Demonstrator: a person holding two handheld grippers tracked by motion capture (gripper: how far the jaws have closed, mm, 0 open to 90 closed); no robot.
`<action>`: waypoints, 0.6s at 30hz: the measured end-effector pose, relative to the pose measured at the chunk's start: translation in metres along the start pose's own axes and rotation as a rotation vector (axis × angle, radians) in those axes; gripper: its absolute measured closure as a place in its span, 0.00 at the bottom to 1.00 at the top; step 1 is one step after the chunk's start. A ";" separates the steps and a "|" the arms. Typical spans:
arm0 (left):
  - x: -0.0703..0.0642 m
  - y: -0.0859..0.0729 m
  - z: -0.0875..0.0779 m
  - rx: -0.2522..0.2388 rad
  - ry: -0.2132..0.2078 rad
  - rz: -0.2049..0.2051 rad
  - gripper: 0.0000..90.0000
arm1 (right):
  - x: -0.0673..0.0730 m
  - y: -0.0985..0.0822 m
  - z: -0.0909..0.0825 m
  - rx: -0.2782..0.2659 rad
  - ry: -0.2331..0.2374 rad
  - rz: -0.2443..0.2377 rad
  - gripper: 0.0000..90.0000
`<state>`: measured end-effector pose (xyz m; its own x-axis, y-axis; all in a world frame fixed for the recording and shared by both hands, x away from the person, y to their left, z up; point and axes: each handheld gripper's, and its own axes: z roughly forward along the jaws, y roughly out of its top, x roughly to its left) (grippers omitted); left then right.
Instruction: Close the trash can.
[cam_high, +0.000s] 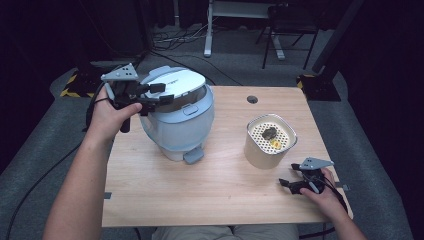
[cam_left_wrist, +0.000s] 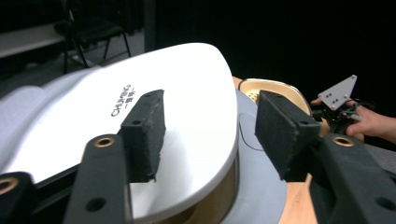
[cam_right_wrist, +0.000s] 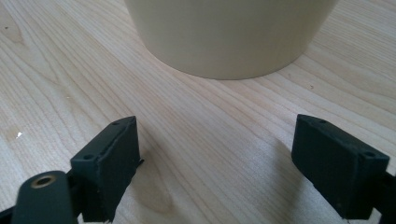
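A pale blue and white rice cooker (cam_high: 177, 120) stands at the table's left. Its white lid (cam_left_wrist: 187, 88) sits slightly raised, and a gold-coloured rim shows under its edge. My left gripper (cam_high: 161, 94) hovers over the lid's left side with its jaws apart. In the left gripper view, the left gripper (cam_left_wrist: 210, 121) straddles the lid's edge and neither pad presses on it. A beige pot (cam_high: 270, 142) with a perforated insert holds a dark lump and a yellow bit. My right gripper (cam_right_wrist: 215, 158) rests open on the wood just before the beige pot (cam_right_wrist: 229, 32), holding nothing.
The wooden table (cam_high: 210, 195) has a round cable hole (cam_high: 252, 99) at the back. A grey tab (cam_high: 193, 156) sticks out at the cooker's base. Beyond the table are desk legs, a chair and floor cables.
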<state>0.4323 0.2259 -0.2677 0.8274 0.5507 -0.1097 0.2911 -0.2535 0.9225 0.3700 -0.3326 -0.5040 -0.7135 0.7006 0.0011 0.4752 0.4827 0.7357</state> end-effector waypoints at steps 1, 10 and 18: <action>-0.001 -0.002 0.002 0.011 -0.005 -0.006 0.51 | 0.000 0.000 0.000 0.000 0.000 -0.001 0.17; -0.001 -0.007 0.018 0.047 0.030 -0.037 0.54 | 0.000 0.000 0.000 -0.001 0.003 -0.004 0.17; -0.002 -0.004 0.026 0.053 0.092 0.006 0.57 | 0.000 0.000 0.000 0.001 0.005 -0.005 0.17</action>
<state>0.4423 0.2051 -0.2814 0.7826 0.6189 -0.0676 0.3129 -0.2972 0.9021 0.3705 -0.3326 -0.5039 -0.7185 0.6955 0.0012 0.4721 0.4866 0.7351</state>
